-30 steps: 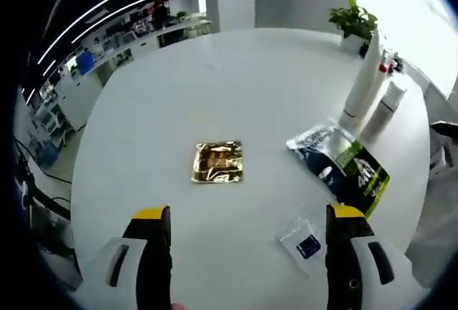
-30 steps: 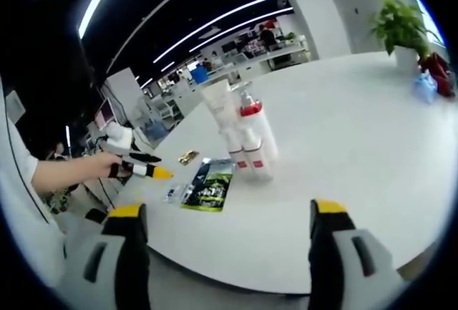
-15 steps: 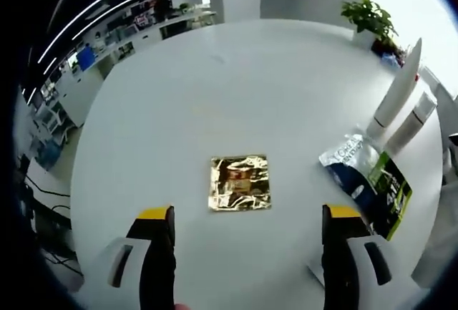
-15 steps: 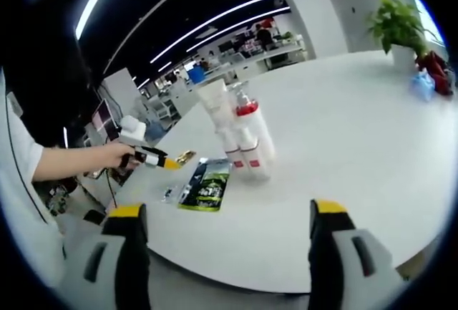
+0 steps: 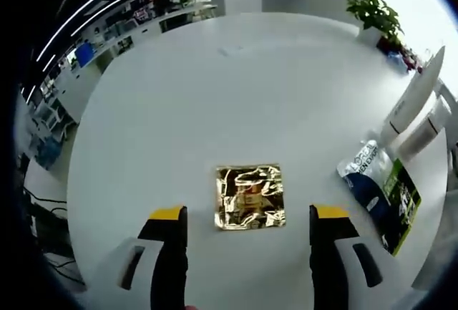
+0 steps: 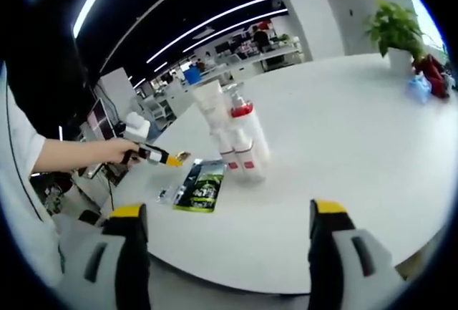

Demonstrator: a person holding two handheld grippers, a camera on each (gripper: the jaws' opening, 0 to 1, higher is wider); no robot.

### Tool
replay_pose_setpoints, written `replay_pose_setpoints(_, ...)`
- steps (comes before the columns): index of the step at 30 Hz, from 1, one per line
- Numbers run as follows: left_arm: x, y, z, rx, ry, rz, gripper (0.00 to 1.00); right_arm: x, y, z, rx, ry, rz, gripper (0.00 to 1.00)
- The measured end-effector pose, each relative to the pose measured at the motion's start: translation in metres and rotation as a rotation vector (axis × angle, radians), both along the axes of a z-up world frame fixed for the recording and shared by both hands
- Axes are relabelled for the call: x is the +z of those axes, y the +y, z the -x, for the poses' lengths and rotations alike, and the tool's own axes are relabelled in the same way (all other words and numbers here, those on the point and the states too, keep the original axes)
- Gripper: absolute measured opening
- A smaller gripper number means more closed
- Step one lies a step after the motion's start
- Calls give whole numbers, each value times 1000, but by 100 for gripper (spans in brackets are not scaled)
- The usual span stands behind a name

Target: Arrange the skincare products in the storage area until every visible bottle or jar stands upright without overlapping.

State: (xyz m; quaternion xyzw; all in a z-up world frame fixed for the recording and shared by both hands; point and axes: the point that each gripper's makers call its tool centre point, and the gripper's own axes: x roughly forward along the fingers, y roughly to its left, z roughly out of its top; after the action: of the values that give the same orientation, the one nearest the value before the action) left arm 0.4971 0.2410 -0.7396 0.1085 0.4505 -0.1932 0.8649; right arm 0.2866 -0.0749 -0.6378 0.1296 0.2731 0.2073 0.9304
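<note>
Left gripper view: left tongs (image 5: 249, 228) were held open, straddling the gold sachet (image 5: 250, 196) flat on the worktop (image 5: 215, 88); bottles (image 5: 415, 113) stood far right | right gripper view: right tongs (image 6: 223, 228) were spread, empty, near the upright bottles (image 6: 240, 138) | a low, centred closure is advised.

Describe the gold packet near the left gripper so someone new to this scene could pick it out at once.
On the big round white table, look just ahead of the open left gripper, between its two yellow-tipped jaws. The gold packet lies flat there by itself. It is square, crinkled and mirror-shiny, unlike the dark blue-and-green pouch and the tall white bottles to its right.
</note>
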Motion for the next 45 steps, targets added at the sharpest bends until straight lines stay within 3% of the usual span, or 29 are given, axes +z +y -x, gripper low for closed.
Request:
replay_pose_setpoints(8,-5,-1,-2,-15,31,-10,54,-1,0,0,-1,7,0,94)
replay_pose_setpoints(15,-5,-2,-2,-1,46,3,51,-1,-1,0,-4,8,-2,94)
replay_pose_setpoints(20,-3,1,-2,18,53,2,38,-1,0,0,-2,9,-2,94)
replay_pose_setpoints(29,0,2,-1,75,62,34,34,-1,0,0,-1,6,-2,94)
replay_pose_setpoints(45,17,-1,19,207,105,113,35,2,2,-1,6,-11,-11,93)
